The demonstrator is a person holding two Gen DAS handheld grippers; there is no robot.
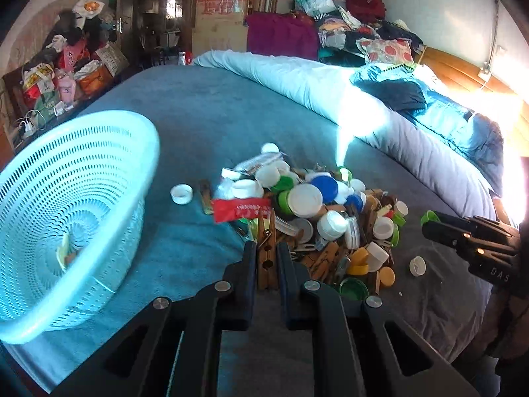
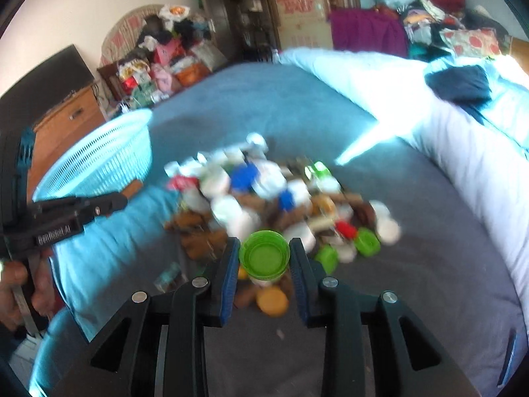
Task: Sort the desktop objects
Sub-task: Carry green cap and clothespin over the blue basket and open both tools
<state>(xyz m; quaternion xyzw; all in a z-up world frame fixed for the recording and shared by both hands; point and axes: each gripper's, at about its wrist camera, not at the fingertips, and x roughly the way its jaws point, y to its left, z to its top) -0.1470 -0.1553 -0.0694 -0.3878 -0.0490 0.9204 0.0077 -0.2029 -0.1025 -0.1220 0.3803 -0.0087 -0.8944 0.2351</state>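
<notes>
1. The things lie on a big bed (image 1: pixel 205 109) with a blue-grey cover. A pale blue quilt (image 1: pixel 297 76) is rolled up along its far side.
2. The room is full. Cardboard boxes (image 1: pixel 221 13) are stacked by the back wall, and clothes (image 1: pixel 350 26) are heaped at the head of the bed. Bags (image 1: pixel 62 72) pile up on the left. The right wrist view shows a wooden drawer chest (image 2: pixel 69 115).
3. A pile (image 1: pixel 324 211) of bottle caps and wooden pegs sits in the middle of the bed. A red packet (image 1: pixel 241 209) lies at its left edge; its print is too small to read.
4. A light blue basket (image 1: pixel 66 211) with holes stands tipped, left of the pile.
5. The left gripper (image 1: pixel 267 258) has its jaws clenched on a wooden peg (image 1: pixel 266 248), held upright above the bed.
6. The right gripper (image 2: pixel 264 258) has its jaws grasping a green cap (image 2: pixel 264 253), open side up, above the near edge of the pile.
7. The letters "DAS" show on the right gripper's side. "GenRobot.AI" is on the left one, held by a hand (image 2: pixel 20 294).
</notes>
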